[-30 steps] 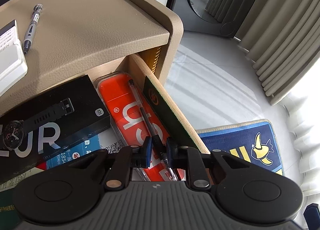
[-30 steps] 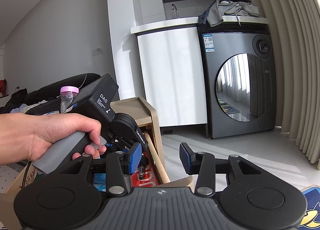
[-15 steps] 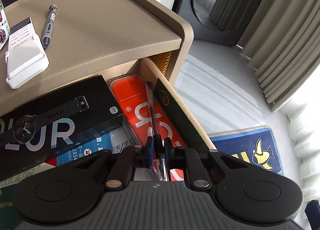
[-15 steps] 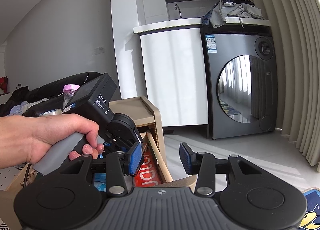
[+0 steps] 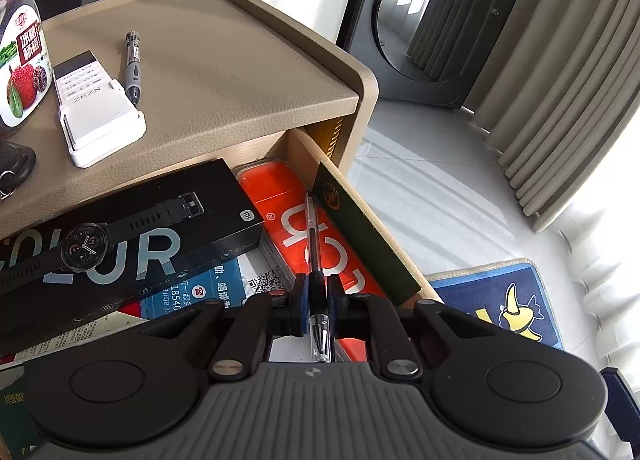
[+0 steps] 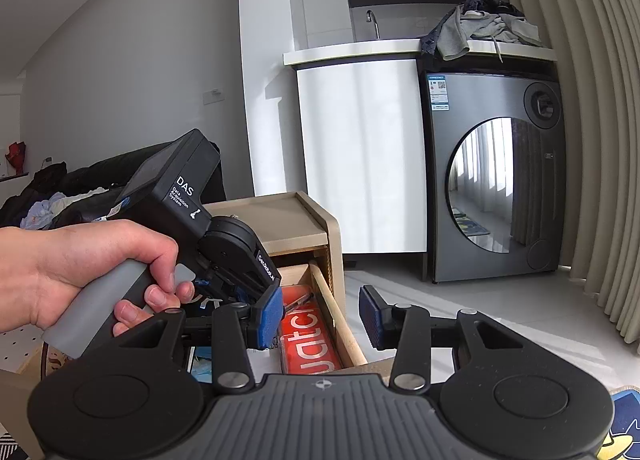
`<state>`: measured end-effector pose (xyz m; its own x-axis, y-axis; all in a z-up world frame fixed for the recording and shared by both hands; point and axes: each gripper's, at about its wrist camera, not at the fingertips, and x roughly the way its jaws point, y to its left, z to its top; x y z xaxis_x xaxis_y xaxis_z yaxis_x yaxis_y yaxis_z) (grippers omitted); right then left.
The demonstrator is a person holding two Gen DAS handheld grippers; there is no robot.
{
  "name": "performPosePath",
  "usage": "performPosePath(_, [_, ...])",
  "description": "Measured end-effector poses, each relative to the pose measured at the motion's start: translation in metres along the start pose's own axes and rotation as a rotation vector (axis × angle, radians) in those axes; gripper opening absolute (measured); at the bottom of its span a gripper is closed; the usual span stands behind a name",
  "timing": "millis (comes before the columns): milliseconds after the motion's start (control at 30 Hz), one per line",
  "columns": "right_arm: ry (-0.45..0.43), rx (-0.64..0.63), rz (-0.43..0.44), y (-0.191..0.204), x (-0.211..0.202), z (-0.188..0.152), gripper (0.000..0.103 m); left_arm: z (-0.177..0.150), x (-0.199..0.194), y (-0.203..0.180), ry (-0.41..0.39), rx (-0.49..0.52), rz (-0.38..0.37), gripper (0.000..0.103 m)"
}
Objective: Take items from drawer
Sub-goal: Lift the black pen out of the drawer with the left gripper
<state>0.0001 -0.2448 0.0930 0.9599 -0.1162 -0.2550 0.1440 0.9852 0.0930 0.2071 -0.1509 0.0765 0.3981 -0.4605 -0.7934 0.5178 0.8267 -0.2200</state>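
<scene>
A pen [image 5: 313, 244] was gripped between the closed jaws of the left gripper [image 5: 318, 300], above an orange box [image 5: 280, 195] in the open drawer [image 5: 384, 227]. The right gripper [image 6: 320, 316] was held with jaws wide apart, empty, before the drawer. A second pen [image 5: 133, 61] lay on the beige nightstand [image 5: 224, 71]. A washer [image 6: 496, 179] stood beyond on a pale floor [image 5: 460, 195].
</scene>
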Motion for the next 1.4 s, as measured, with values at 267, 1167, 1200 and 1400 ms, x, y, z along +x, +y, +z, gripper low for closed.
performPosePath(267, [0.0, -0.011, 0.003, 0.005, -0.001, -0.001, 0.046, -0.003, 0.004, -0.017, -0.06, 0.022, 0.0, 0.01])
performPosePath(1167, [-0.004, -0.067, 0.041, 0.025, -0.004, 0.0, 0.046, 0.001, -0.08, 0.011, -0.265, 0.026, 0.064, 0.01])
performPosePath(1200, [-0.004, -0.068, 0.042, 0.026, -0.004, 0.0, 0.046, 0.001, -0.082, 0.012, -0.272, 0.027, 0.066, 0.01])
performPosePath(1400, [-0.004, -0.087, 0.055, 0.037, -0.004, 0.0, 0.046, -0.003, -0.098, 0.015, -0.366, 0.056, 0.128, 0.01])
